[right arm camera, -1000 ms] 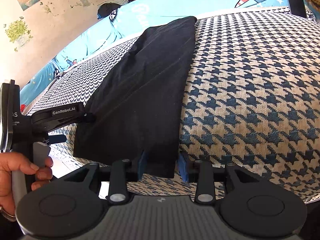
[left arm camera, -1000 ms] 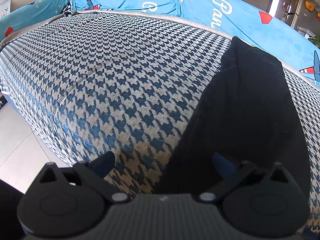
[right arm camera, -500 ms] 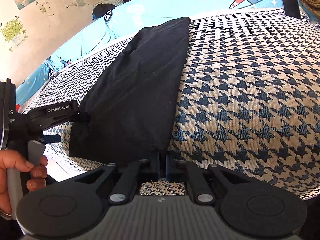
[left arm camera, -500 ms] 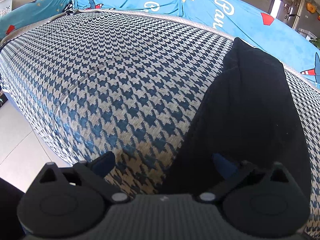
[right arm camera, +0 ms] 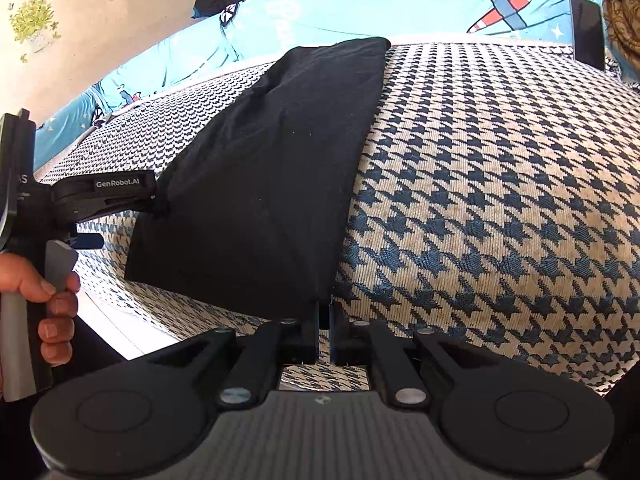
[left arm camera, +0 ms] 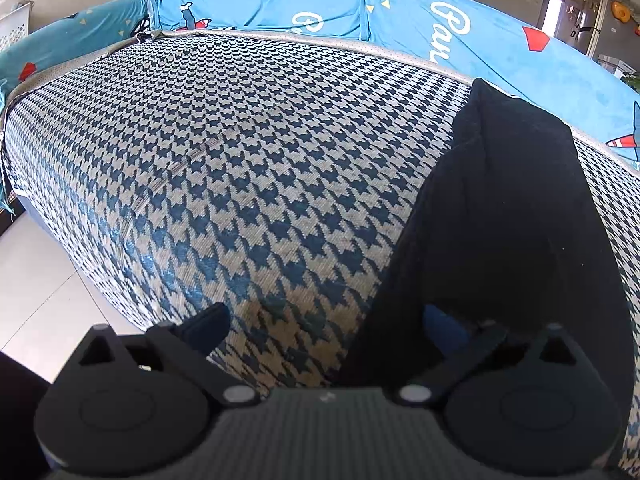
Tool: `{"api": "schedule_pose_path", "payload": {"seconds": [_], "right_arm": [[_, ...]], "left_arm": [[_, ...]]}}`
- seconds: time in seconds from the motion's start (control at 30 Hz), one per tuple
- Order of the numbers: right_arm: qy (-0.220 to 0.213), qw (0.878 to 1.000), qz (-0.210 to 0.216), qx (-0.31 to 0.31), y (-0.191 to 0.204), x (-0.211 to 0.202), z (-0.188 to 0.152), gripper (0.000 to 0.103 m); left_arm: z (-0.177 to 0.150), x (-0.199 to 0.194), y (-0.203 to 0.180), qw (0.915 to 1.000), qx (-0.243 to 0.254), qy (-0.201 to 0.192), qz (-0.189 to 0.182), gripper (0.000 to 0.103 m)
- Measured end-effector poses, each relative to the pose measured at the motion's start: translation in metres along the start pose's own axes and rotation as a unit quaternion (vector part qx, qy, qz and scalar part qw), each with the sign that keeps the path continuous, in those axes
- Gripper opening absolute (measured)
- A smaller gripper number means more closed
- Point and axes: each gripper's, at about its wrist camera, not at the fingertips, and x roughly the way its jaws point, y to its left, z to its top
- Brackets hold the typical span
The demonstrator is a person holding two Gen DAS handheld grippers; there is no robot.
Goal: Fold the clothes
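Houndstooth sofa (right arm camera: 500, 184), black garment (right arm camera: 272, 184) between right gripper (right arm camera: 324, 312) fingers.

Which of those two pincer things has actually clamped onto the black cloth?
The right tool: its jaws are pressed together on the near corner of the black garment. The left tool stands wide open at the garment's other near corner, one finger over the cloth, pinching nothing.

1. A houndstooth cover (left arm camera: 240, 168) lies over the bed.
2. A blue sheet (left arm camera: 400, 28) with printed planes runs behind it.
3. Pale floor tiles (left arm camera: 36, 304) show at the left.
4. A cream wall (right arm camera: 100, 28) carries plant stickers (right arm camera: 34, 20) — daylight comes through a doorway (left arm camera: 556, 8).
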Motion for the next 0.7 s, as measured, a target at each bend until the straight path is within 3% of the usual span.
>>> {"api": "schedule_pose_path", "payload": {"seconds": [0.2,0.3,0.4,0.5,0.7], "right_arm": [[-0.018,1.000,-0.020,-0.014,0.007,-0.007,-0.001,0.005],[-0.018,0.998,-0.058,-0.018,0.008,-0.007,-0.001,0.005],[-0.031,0.999,-0.034,0.005,0.004,-0.011,0.000,0.005],[-0.054,0.998,0.014,-0.021,0.014,-0.015,0.005,0.005],[-0.040,0.996,0.053,-0.051,0.038,0.008,0.009,0.005]], "left_arm": [[-0.005,-0.002,0.004,1.0000,-0.003,0.001,-0.005,0.103],[-0.007,-0.003,0.005,1.0000,-0.003,0.003,-0.008,0.103],[-0.011,-0.003,0.007,0.9999,-0.006,0.006,-0.010,0.103],[-0.016,-0.004,0.008,0.9998,-0.009,0.010,-0.012,0.103],[-0.022,-0.007,0.009,0.9998,-0.007,0.015,-0.014,0.103]]}}
